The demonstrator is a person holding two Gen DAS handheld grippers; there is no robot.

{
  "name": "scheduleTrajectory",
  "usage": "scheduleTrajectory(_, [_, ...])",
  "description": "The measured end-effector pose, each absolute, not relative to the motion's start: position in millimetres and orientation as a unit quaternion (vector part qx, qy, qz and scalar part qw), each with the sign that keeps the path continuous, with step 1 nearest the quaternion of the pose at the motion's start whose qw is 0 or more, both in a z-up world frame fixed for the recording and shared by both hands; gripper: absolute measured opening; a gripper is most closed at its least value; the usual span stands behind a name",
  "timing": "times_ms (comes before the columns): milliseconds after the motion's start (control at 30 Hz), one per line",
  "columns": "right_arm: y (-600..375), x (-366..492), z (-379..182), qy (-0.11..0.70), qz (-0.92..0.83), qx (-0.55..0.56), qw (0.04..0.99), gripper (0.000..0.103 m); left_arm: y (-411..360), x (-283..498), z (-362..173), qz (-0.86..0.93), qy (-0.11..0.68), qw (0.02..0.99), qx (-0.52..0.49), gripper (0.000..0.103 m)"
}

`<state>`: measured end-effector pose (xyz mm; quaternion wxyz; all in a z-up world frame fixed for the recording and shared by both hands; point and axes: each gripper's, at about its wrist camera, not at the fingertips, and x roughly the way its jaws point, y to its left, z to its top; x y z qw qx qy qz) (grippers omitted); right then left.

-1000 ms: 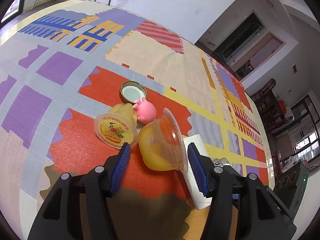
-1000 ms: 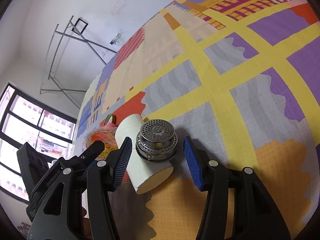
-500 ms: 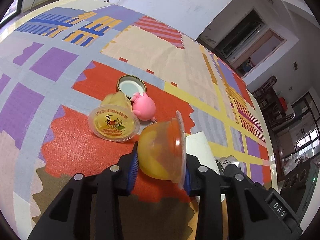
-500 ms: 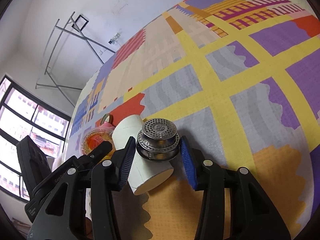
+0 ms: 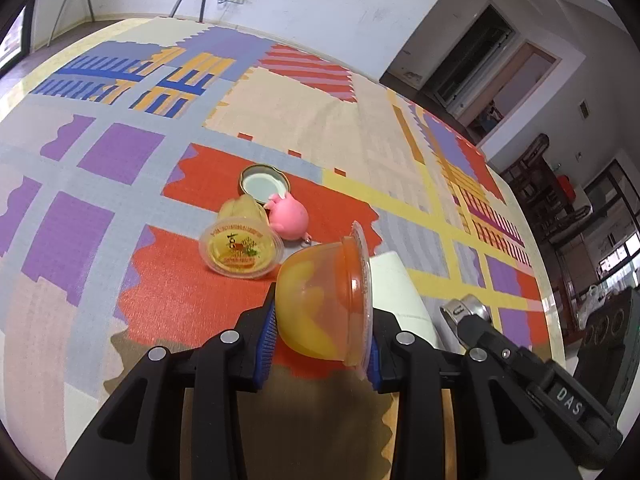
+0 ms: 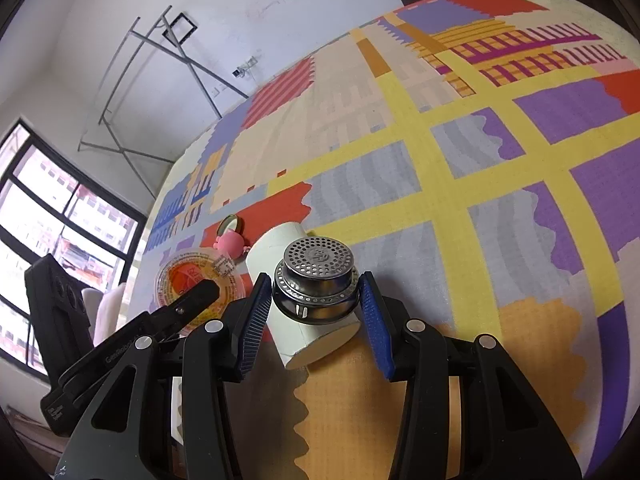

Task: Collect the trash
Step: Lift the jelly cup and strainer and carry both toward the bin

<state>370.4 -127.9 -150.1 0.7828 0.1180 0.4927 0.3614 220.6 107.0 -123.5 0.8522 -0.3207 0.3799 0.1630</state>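
Both pairs of tongs have closed since the earlier frames: the left gripper (image 5: 318, 334), formerly spread either side of the orange fruit-jelly cup with clear plastic lid (image 5: 324, 300), now clamps it, blue pads pressed on base and lid, cup on its side. The right gripper (image 6: 316, 316) has likewise shut on the perforated round stainless-steel strainer cap (image 6: 316, 284), pads touching its rim on both sides.

Item: white cardboard tube (image 6: 304, 320), lying on the mat directly beneath and behind the steel cap, touching it; in the left view the same tube sits just right of the held cup.
Item: second sealed jelly cup, pale yellow with printed lid (image 5: 240, 250), on its side on the red patch, just ahead of the left tongs.
Item: pink rounded pig toy (image 5: 289, 218), touching that cup's right side.
Item: gold-rimmed metal jar lid, white inside (image 5: 264, 180), just behind the pig.
Surface: patchwork foam floor mat in purple, red, yellow and grey (image 5: 120, 160).
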Motion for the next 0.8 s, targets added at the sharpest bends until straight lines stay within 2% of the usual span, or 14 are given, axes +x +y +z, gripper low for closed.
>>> scheduleTrajectory(800, [-129,312,-109,0.446,0.410,-0.025,0.795,0.045,74,155,-106,0.081,0.422,0.870,-0.242,0.038])
